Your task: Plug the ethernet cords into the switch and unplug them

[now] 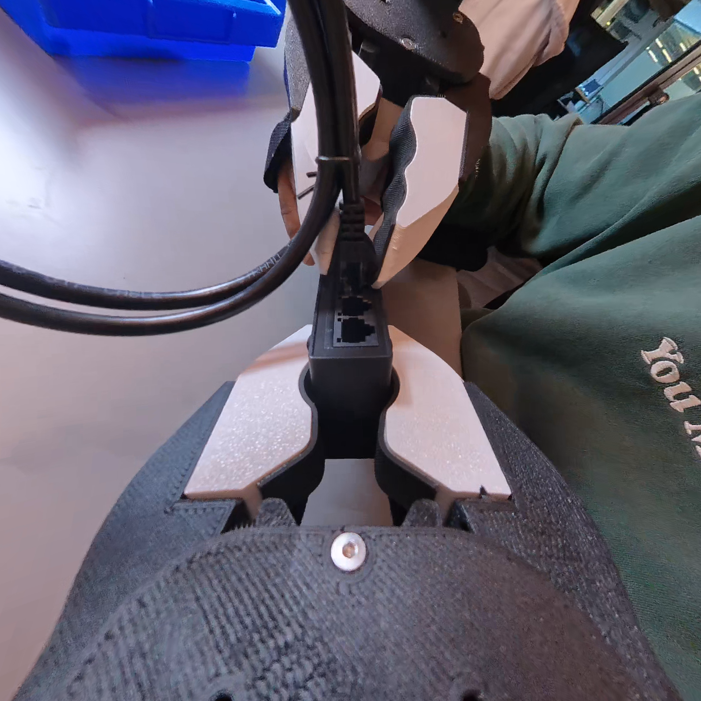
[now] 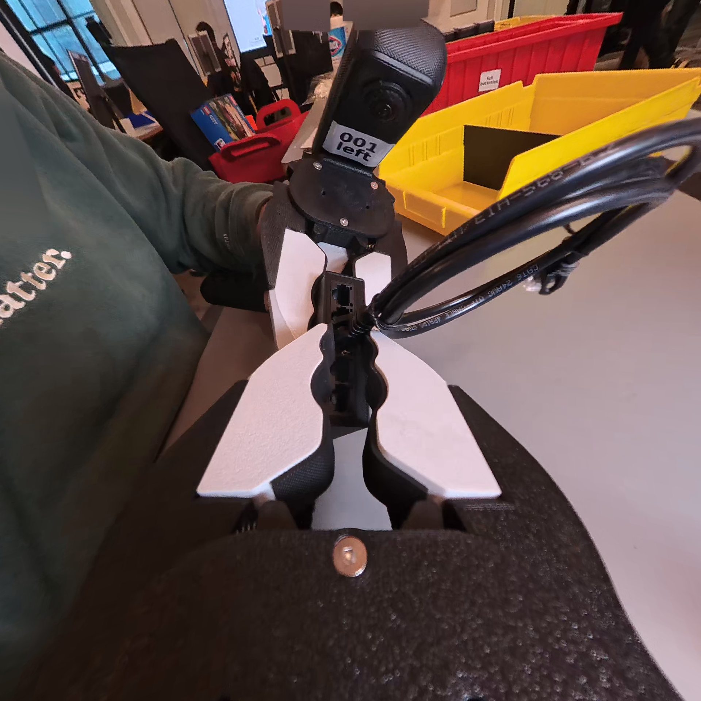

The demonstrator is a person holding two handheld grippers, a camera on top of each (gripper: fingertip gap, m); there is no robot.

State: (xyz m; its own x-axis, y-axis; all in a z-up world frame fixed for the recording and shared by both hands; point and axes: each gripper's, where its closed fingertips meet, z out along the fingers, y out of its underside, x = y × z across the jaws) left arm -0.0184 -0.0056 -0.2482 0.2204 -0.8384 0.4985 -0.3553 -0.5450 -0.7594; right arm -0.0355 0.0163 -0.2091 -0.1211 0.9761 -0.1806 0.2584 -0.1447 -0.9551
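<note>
My left gripper point(image 1: 351, 383) is clenched on the near end of the black switch point(image 1: 351, 341), held above the grey table point(image 1: 113, 379). Farther along the switch, my right gripper point(image 1: 349, 273) pinches the ethernet plug point(image 1: 351, 235) at a port. Beyond the switch sits a blue bin point(image 1: 151, 34).

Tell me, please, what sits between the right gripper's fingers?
The ethernet plug of the black cord, seated in the switch that the left gripper holds; the left wrist view shows it best.
</note>
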